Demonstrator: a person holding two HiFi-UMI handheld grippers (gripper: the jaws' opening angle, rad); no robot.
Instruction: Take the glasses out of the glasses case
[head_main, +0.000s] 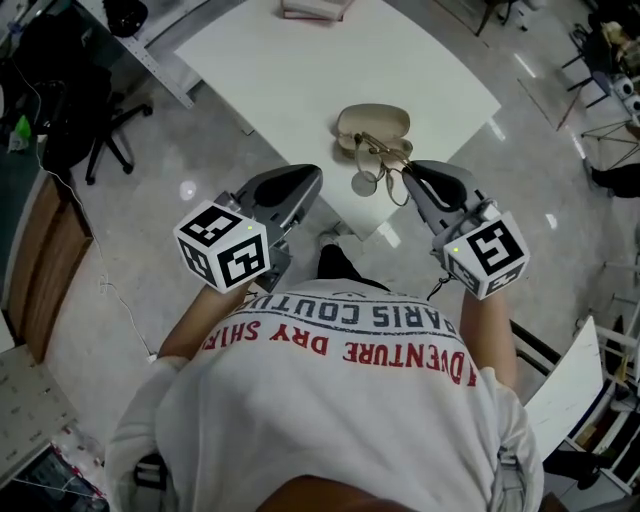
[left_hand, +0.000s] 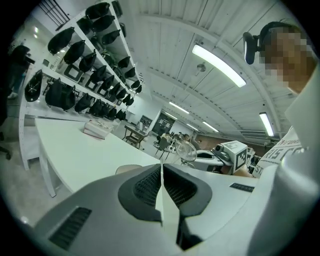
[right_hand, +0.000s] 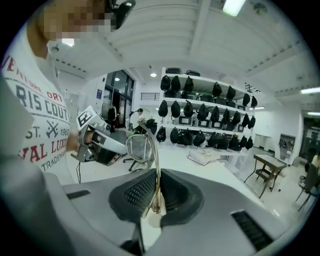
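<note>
The beige glasses case (head_main: 373, 126) lies open on the white table (head_main: 300, 70) near its front corner. A pair of thin gold-framed glasses (head_main: 374, 170) hangs just in front of the case, lifted off it. My right gripper (head_main: 408, 171) is shut on one temple arm of the glasses (right_hand: 150, 165), and a round lens (right_hand: 138, 147) sticks up beyond the jaws. My left gripper (head_main: 311, 177) is held left of the glasses, shut and empty (left_hand: 161, 172). From there the lens (left_hand: 186, 151) and the right gripper's marker cube (left_hand: 236, 154) show to the right.
A flat book (head_main: 314, 9) lies at the table's far edge. An office chair (head_main: 110, 140) stands on the tiled floor at left. Shelves of black bags (right_hand: 210, 115) line the wall behind the table. A desk and chair (right_hand: 265, 172) stand at far right.
</note>
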